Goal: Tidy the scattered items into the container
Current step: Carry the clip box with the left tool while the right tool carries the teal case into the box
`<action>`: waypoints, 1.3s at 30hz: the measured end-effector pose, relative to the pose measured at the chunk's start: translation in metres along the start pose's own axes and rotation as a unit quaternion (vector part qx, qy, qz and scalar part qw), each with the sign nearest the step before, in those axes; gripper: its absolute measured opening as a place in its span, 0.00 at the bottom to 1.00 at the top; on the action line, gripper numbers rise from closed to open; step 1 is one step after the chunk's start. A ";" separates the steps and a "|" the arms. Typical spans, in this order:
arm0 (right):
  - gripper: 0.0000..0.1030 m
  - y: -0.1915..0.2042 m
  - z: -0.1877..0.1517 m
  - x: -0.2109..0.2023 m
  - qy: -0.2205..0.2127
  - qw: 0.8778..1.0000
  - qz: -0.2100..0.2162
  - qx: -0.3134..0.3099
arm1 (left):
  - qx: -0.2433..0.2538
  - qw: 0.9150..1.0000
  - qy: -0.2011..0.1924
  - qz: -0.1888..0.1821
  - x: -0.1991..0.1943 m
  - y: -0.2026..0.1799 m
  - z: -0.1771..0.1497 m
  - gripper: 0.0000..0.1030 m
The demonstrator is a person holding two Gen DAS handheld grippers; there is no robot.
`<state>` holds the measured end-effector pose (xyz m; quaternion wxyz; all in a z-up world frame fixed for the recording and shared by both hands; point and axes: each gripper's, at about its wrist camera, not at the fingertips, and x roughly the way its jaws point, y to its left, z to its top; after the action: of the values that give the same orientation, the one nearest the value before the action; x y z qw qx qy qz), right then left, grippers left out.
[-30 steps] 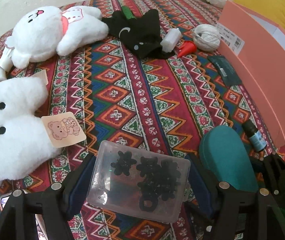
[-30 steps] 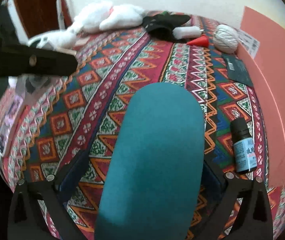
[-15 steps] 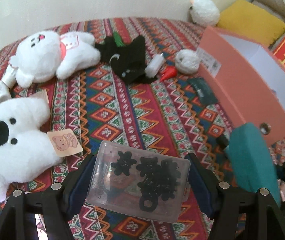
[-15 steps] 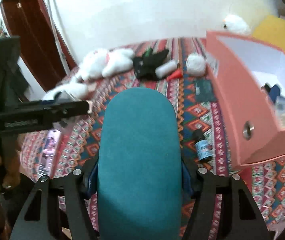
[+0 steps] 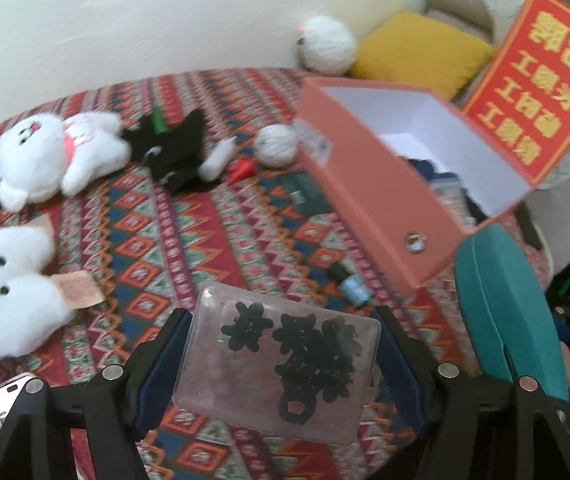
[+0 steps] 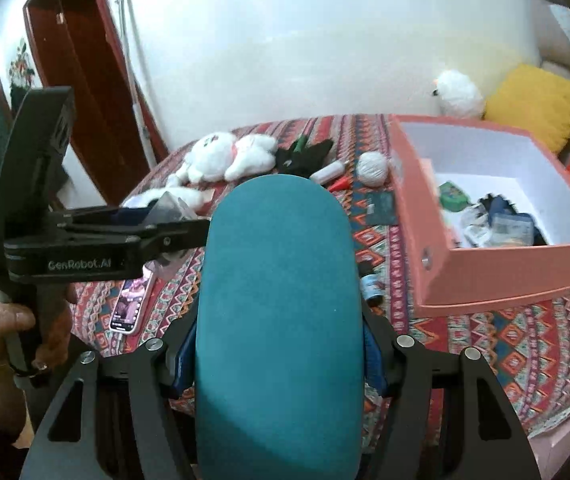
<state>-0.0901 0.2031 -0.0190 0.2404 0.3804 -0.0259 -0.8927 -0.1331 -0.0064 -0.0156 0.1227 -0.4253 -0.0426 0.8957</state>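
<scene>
Both grippers are matte black with angular strut frames, round silver screw heads at the joints and dark blue pads lining the fingers. The left gripper (image 6: pixel 157 220) carries white "GenRobot.AI" lettering on its side, above a black pistol-style handle; the right gripper (image 6: pixel 281 344) shows the same build.

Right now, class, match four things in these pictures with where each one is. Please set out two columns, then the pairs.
Things:
1. clear box
2. teal case
3. small bottle
4. phone

Places:
A. on the cloth beside the pink box
B. in the right gripper
C. on the cloth, under the left gripper
D. in the left gripper

Pairs: 1-D, 2-B, 3-A, 4-C
</scene>
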 end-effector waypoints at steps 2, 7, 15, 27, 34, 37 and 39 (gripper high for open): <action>0.66 -0.007 0.000 -0.016 -0.014 1.000 -0.007 0.010 | 0.010 1.000 -0.005 -0.010 -0.005 -0.013 0.003 0.72; 0.66 -0.027 0.002 -0.044 -0.040 0.998 -0.026 0.028 | 0.034 0.999 -0.016 -0.026 -0.011 -0.042 0.012 0.72; 0.66 -0.066 0.007 -0.091 -0.087 0.993 -0.044 0.064 | 0.079 0.995 -0.038 -0.044 -0.010 -0.093 0.040 0.72; 0.66 -0.143 0.053 -0.133 -0.154 0.981 -0.068 0.093 | 0.128 0.985 -0.065 -0.094 0.024 -0.184 0.119 0.72; 0.66 -0.206 0.089 -0.119 -0.157 0.978 -0.089 0.105 | 0.128 0.985 -0.061 -0.103 0.067 -0.210 0.164 0.72; 0.66 -0.235 0.103 -0.104 -0.147 0.978 -0.100 0.111 | 0.132 0.985 -0.053 -0.097 0.094 -0.215 0.175 0.72; 0.66 -0.256 0.109 -0.089 -0.138 0.978 -0.106 0.119 | 0.132 0.986 -0.044 -0.092 0.117 -0.216 0.182 0.72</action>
<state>-0.2174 0.4546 0.0591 0.0913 0.2797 -0.1239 -0.9477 -0.3046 0.2377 0.0512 0.2577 -0.3601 0.0314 0.8961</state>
